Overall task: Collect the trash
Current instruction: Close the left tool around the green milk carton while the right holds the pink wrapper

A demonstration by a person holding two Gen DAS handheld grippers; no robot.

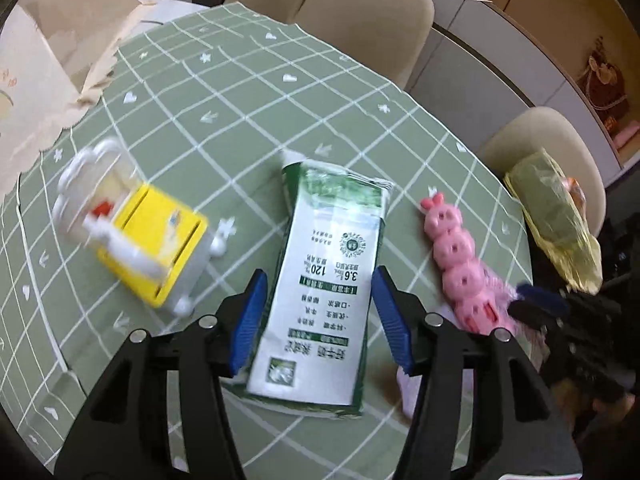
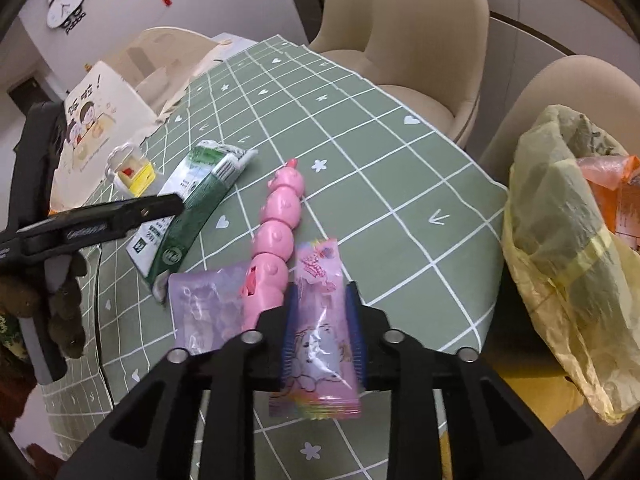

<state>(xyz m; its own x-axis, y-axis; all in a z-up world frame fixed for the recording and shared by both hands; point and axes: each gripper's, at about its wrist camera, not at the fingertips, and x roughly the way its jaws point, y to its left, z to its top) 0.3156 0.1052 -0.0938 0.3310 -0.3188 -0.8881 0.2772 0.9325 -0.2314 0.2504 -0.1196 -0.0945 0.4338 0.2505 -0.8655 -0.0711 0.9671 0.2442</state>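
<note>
A flattened green-and-white milk carton (image 1: 320, 280) lies on the green checked tablecloth (image 1: 240, 92). My left gripper (image 1: 320, 320) is open, its blue pads on either side of the carton, apart from it. The carton also shows in the right wrist view (image 2: 192, 200). My right gripper (image 2: 322, 332) is shut on a pink candy wrapper (image 2: 320, 328), held above the table edge. A purple wrapper (image 2: 204, 304) lies on the cloth left of it. A yellow-green trash bag (image 2: 568, 248) hangs open at the right, off the table edge; it also shows in the left wrist view (image 1: 556, 216).
A pink segmented caterpillar toy (image 2: 276, 232) lies between carton and wrappers. A yellow-and-white toy box (image 1: 136, 236) stands left of the carton. A cream paper gift bag (image 1: 36, 80) stands at the far left. Beige chairs (image 2: 424, 44) ring the table's far side.
</note>
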